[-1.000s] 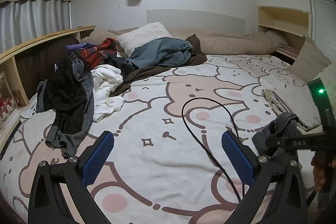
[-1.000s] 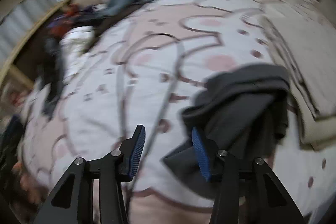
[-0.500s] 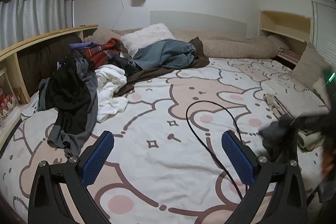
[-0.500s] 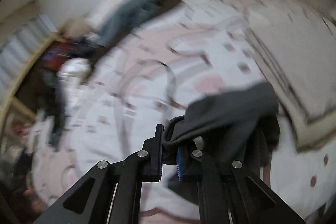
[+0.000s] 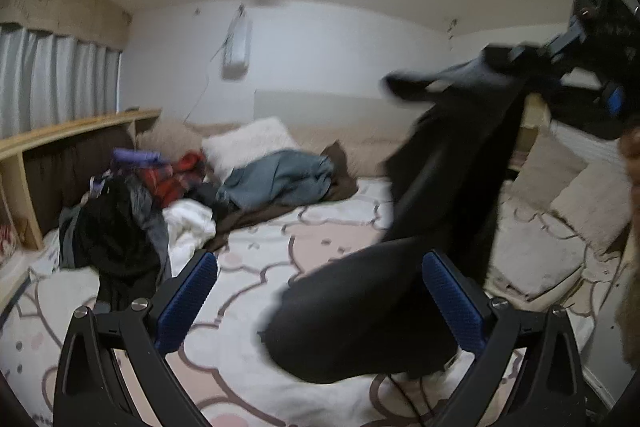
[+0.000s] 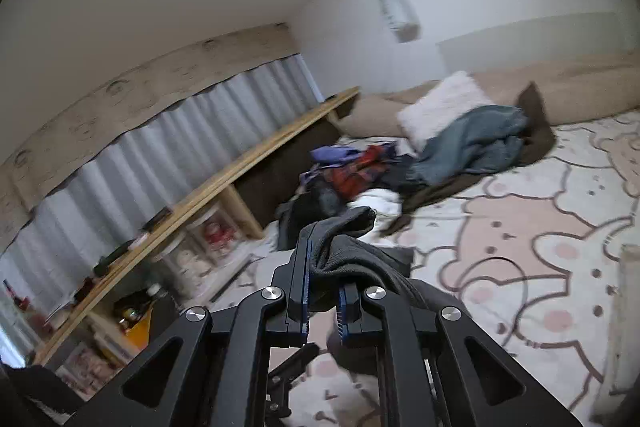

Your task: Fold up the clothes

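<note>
A dark grey garment [image 5: 448, 187] hangs in the air over the bed, pinched at its top by my right gripper [image 5: 516, 57] at the upper right of the left wrist view. Its lower end [image 5: 360, 311] dangles between my left gripper's blue pads [image 5: 188, 297], which stand wide apart; the left gripper [image 5: 318, 301] is open. In the right wrist view the right gripper [image 6: 324, 291] is shut on a bunched fold of the grey garment [image 6: 344, 243], which drapes down over its right finger.
A heap of unfolded clothes [image 5: 132, 211] lies at the bed's left, with a blue-grey garment [image 5: 280, 179] and a white pillow [image 5: 248, 143] behind. A wooden shelf [image 6: 208, 187] runs along the left wall. Beige folded cloth [image 5: 544, 259] lies at the right. A black cable [image 6: 496, 283] loops on the patterned bedspread [image 5: 256, 259].
The right gripper shut on the grey garment and lifted it high off the bed. The cloth now hangs down in front of the left gripper, which tilted upward and stayed open.
</note>
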The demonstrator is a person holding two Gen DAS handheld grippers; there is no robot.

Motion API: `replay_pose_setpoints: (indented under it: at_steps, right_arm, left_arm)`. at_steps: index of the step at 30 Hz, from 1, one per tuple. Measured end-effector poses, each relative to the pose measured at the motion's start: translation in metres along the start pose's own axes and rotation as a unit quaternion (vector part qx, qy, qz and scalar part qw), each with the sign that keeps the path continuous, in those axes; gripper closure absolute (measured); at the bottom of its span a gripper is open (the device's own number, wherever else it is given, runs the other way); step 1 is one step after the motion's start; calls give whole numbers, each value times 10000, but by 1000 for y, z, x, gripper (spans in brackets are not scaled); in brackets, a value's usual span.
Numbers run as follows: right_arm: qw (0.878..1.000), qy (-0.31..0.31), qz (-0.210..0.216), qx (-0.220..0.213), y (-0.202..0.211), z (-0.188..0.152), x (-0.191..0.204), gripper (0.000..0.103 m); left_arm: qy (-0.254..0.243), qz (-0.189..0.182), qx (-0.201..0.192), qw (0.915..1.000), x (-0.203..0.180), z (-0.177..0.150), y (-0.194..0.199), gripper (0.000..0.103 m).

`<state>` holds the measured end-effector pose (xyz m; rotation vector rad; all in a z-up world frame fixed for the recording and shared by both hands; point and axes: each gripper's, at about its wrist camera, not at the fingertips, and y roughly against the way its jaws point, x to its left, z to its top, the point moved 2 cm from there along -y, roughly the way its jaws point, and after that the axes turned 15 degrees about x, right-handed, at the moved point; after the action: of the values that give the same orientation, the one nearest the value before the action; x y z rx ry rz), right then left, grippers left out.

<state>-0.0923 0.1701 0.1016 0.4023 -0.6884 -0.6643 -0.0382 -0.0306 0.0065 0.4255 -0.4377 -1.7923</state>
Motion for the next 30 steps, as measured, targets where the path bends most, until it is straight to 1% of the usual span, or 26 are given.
replay_pose_setpoints:
  at_steps: [2, 6, 9, 10, 11, 12, 15, 18, 23, 27, 28, 29, 30]
  right_arm:
    - [9998, 134, 65, 135, -9, -4, 9, 92]
    - [9981, 302, 160, 515, -30, -19, 16, 92]
    - [9965, 406, 235, 687, -38, -31, 18, 92]
    - [9961, 443, 278, 708, -38, -36, 18, 92]
    - [9958, 465, 337, 710, -38, -40, 18, 92]
    - [9957, 477, 390, 699, -36, -43, 16, 92]
    - [9957, 491, 516, 594, -31, -49, 11, 92]
    - [9957, 453, 679, 439, -26, -55, 2, 92]
    - [9953, 465, 770, 350, -26, -64, -10, 92]
    - [9953, 422, 712, 498, -35, -73, -19, 92]
    - [9953, 407, 693, 533, -38, -75, -22, 92]
    - [9953, 394, 684, 552, -40, -77, -24, 92]
    - [9954, 382, 662, 573, -41, -79, -26, 92]
  left_arm:
    - [-54, -146, -113, 9998, -1, 4, 10, 0]
    - [-77, -575, -149, 9982, -1, 9, 24, 0]
    - [5, -1034, 57, 9946, 3, 12, 25, 0]
    - [75, -1221, 165, 9924, 4, 12, 23, 0]
    - [192, -1468, 332, 9884, 6, 13, 20, 0]
    - [283, -1634, 451, 9851, 8, 13, 17, 0]
    - [629, -2216, 824, 9696, 13, 15, 7, 0]
    - [979, -2777, 1156, 9486, 13, 14, -5, 0]
    - [1497, -3426, 1470, 9157, 9, 19, -22, 0]
    - [1761, -3614, 1736, 8990, 3, 21, -36, 2]
    - [1781, -3639, 1820, 8960, 0, 20, -39, 5]
    - [1791, -3661, 1907, 8931, -3, 19, -42, 14]
    - [1809, -3721, 1962, 8890, -5, 17, -46, 18]
